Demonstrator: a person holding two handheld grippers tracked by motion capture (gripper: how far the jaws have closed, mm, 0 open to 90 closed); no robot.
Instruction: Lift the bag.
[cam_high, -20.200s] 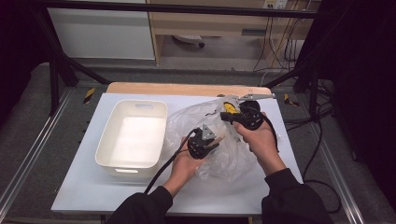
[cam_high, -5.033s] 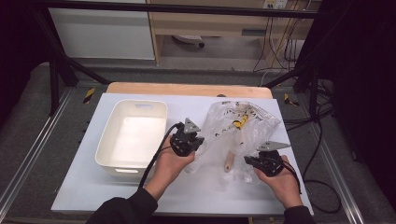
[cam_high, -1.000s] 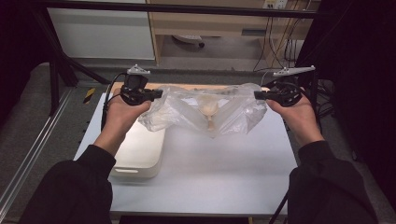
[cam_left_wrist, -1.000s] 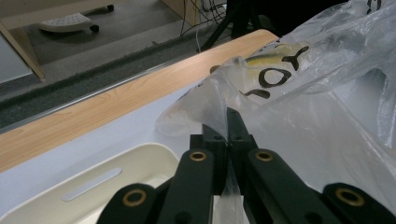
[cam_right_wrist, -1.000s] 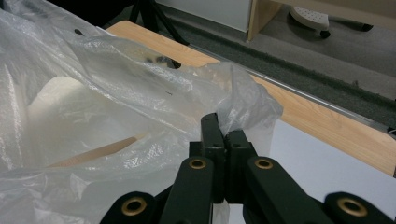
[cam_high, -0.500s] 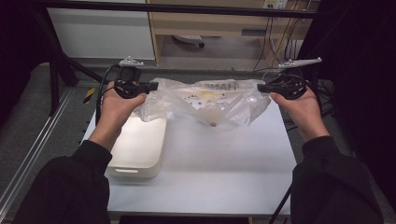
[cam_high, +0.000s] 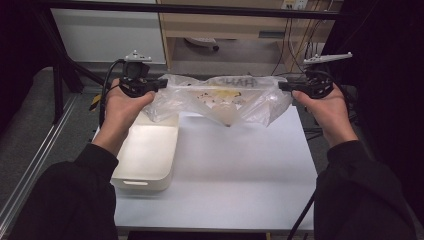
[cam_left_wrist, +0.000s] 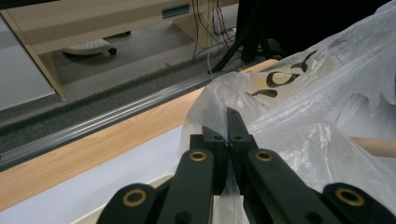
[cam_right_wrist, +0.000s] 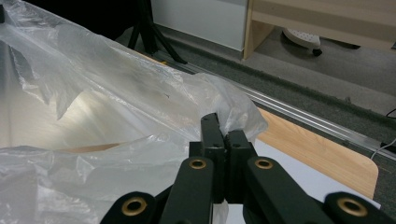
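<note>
A clear plastic bag (cam_high: 222, 100) with printed lettering hangs stretched above the white table's (cam_high: 235, 170) far edge. The left gripper (cam_high: 161, 85) pinches its left end, the right gripper (cam_high: 283, 86) its right end. A white tub (cam_high: 145, 155) sits along the table's left edge.

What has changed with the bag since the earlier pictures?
The bag, which lay on the table, now hangs stretched in the air. The left gripper and right gripper took its two ends and raised it. The tub stayed in place.
</note>
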